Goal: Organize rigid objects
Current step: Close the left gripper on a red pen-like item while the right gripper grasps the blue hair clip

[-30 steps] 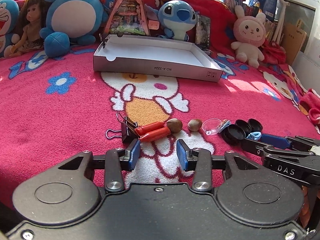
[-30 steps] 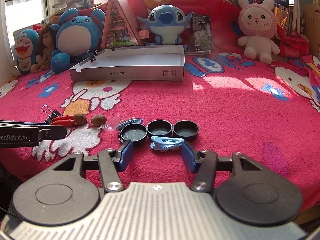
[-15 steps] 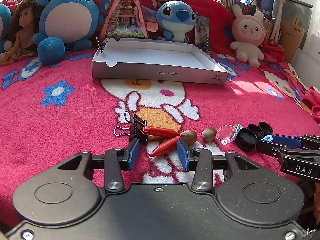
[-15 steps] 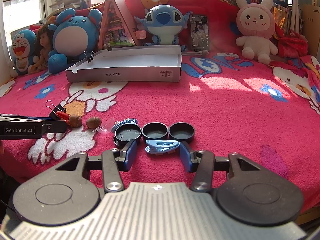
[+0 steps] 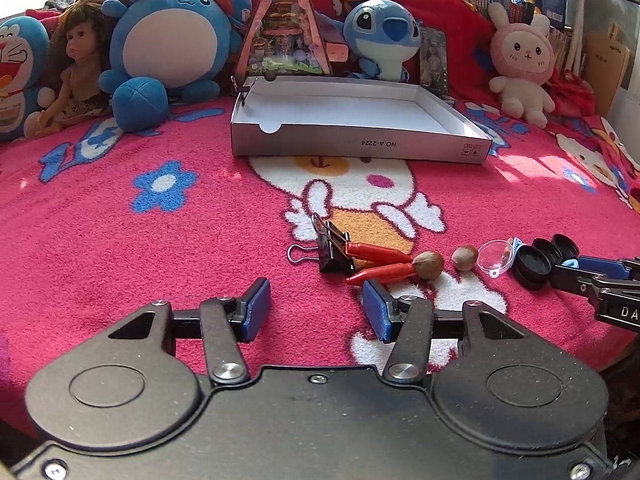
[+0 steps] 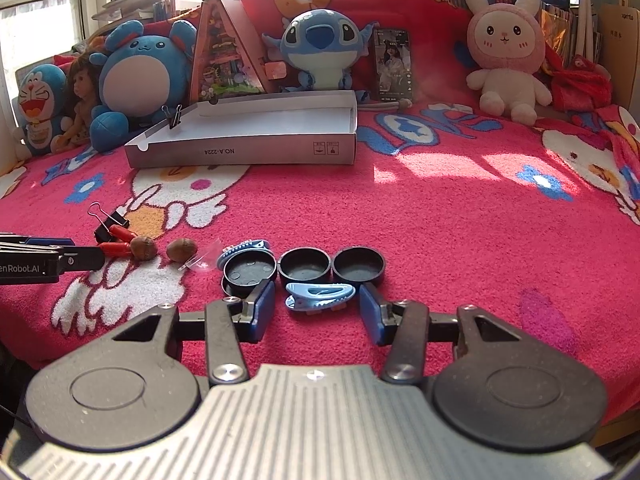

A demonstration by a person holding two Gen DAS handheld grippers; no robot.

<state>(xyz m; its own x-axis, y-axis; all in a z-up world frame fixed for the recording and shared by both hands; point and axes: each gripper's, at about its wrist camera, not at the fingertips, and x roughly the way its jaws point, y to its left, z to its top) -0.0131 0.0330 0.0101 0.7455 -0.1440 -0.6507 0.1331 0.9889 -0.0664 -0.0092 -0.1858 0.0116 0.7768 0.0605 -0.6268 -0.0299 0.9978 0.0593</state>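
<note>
Left gripper (image 5: 316,308) low in the frame, fingers spread wide over bare pink blanket (image 5: 120,240), pinching nothing. Just beyond its right finger, right of centre: two red sticks (image 5: 380,262) touching a black binder clip (image 5: 334,250), then two nuts (image 5: 430,265) side by side. Right gripper (image 6: 318,310) likewise spread, with a light blue hair clip (image 6: 320,295) lying between its fingertips, ungripped. Directly behind that: three black round lids (image 6: 306,267) in a row. Upper centre: open white box (image 6: 256,148) on the blanket.
</note>
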